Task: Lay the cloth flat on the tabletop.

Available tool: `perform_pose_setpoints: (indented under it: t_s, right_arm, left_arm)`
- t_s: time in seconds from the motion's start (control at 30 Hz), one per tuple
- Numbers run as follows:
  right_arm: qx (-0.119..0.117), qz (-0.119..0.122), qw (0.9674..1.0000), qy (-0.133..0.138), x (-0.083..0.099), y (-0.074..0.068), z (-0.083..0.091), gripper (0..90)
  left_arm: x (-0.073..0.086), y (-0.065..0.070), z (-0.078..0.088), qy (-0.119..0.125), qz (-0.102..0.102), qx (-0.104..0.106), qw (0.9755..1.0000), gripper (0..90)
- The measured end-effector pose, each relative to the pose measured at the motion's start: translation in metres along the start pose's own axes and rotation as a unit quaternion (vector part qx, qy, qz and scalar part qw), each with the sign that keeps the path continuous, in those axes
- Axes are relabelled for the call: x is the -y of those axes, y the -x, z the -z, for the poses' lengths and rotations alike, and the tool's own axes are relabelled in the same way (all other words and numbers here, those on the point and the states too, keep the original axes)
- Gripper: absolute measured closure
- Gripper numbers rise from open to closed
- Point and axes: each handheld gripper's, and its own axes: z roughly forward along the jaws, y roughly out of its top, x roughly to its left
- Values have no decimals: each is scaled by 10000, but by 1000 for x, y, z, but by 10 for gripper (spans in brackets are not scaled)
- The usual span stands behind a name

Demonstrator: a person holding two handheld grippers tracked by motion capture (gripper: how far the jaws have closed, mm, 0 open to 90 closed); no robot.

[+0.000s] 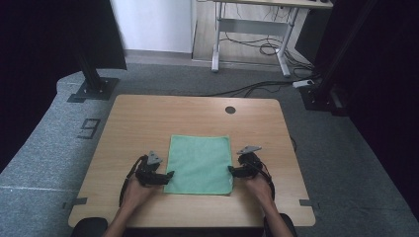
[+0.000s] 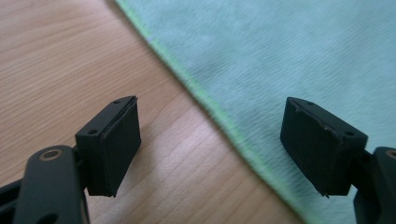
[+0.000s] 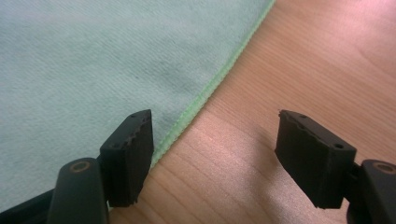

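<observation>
One wide grey carpet [image 1: 44, 138] covered the room, with black frame posts [image 1: 91, 59] standing at both sides and a desk frame [image 1: 252, 37] with loose cables beyond. On it stood the wooden table [image 1: 148, 116], light-grained, with a dark round grommet [image 1: 230, 109] near its far edge. A green cloth [image 1: 199, 164] lay flat on the near half of the table, roughly midway between its sides. The cloth was close to square, its slightly longer axis running from the near edge away toward the far edge, its sides nearly parallel to the table's.

At the cloth's left edge the left gripper [image 1: 168, 175] pointed inward across the table. In the left gripper view its jaws stood wide apart and held nothing, one over bare wood and the other over the cloth [image 2: 289, 56], the hem running between them. At the right edge the right gripper [image 1: 231, 170] pointed inward likewise. In the right gripper view its jaws also stood wide and empty, straddling the hem of the cloth [image 3: 84, 65].
</observation>
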Motion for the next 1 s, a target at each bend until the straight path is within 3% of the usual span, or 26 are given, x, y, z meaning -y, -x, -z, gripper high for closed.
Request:
perform_pose_setpoints:
  t_s: [0.17,0.3,0.5,0.63,0.73,0.9,1.0]
  right_arm:
    - [-32,-63,9998,211,1,2,13,264]
    - [-71,-147,9993,322,6,8,24,219]
    - [-126,-246,9994,199,17,15,32,138]
    - [-68,-285,9995,145,29,20,34,116]
    - [23,-345,9994,100,36,24,32,21]
    - [77,-455,9989,111,46,31,27,0]
    - [107,-395,9991,92,49,30,23,0]
  left_arm:
    - [-3,-2,18,103,-97,137,9998,146]
    - [7,-10,30,66,-72,87,9999,142]
    - [21,-25,38,-124,-5,17,9999,137]
    - [27,-32,39,-223,24,-54,9997,116]
    - [30,-36,36,-293,57,-91,9995,98]
    - [35,-40,30,-345,112,-94,9993,73]
    - [37,-41,27,-340,62,-128,9993,50]
